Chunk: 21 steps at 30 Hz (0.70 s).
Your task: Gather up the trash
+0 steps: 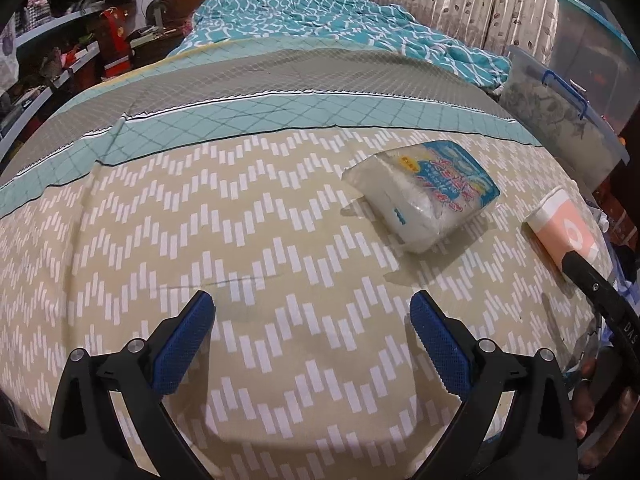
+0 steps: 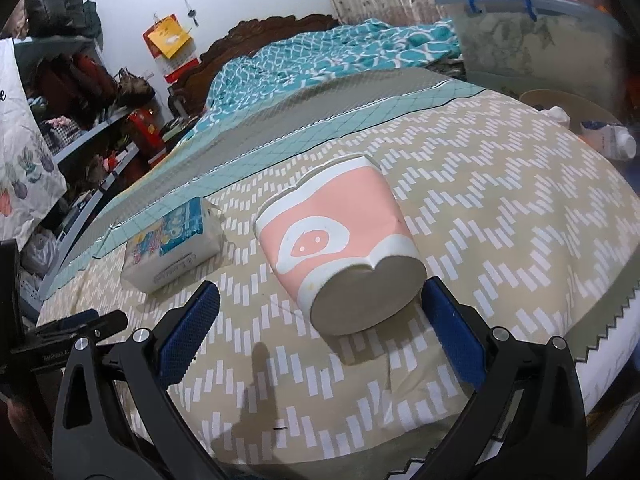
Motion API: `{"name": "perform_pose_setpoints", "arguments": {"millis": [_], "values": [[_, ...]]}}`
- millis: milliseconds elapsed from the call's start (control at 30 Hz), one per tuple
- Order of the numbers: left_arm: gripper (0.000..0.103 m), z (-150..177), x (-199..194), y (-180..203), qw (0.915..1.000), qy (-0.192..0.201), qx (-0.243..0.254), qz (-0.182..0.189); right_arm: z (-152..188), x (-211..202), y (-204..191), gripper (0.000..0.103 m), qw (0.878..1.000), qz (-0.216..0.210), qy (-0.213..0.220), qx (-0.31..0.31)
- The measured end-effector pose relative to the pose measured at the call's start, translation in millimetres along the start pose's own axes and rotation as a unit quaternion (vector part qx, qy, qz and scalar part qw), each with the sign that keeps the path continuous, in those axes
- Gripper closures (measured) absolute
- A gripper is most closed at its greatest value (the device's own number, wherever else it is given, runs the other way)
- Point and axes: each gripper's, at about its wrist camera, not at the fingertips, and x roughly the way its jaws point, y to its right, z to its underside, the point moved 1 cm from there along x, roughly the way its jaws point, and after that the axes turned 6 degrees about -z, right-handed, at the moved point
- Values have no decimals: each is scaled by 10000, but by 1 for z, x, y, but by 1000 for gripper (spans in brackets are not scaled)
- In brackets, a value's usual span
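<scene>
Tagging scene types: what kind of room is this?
Most likely a bedroom in a home: a bed with a carved wooden headboard, a rumpled teal blanket and cluttered shelves.

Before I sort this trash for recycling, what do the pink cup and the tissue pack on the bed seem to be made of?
Pink cup: probably paper or thin card, matte printed surface; its wall is dented and the rim is pushed out of round, as soft paperboard crushes. Thin plastic cannot be ruled out.
Tissue pack: clear glossy plastic film, wrinkled and catching glare, over white tissues that show through.
</scene>
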Motion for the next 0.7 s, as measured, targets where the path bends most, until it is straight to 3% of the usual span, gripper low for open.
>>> {"name": "perform_pose_setpoints", "arguments": {"millis": [200, 400, 700], "values": [[9, 2, -3, -6, 9997, 20, -186, 123, 1, -2, 0, 3, 10000, -5, 25, 10], [8, 5, -2, 4, 9998, -85, 31, -196, 4, -5, -1, 3, 10000, 4, 42, 17], [8, 4, -1, 5, 9995, -149, 69, -266, 2, -6, 0, 3, 10000, 33, 56, -27]]}}
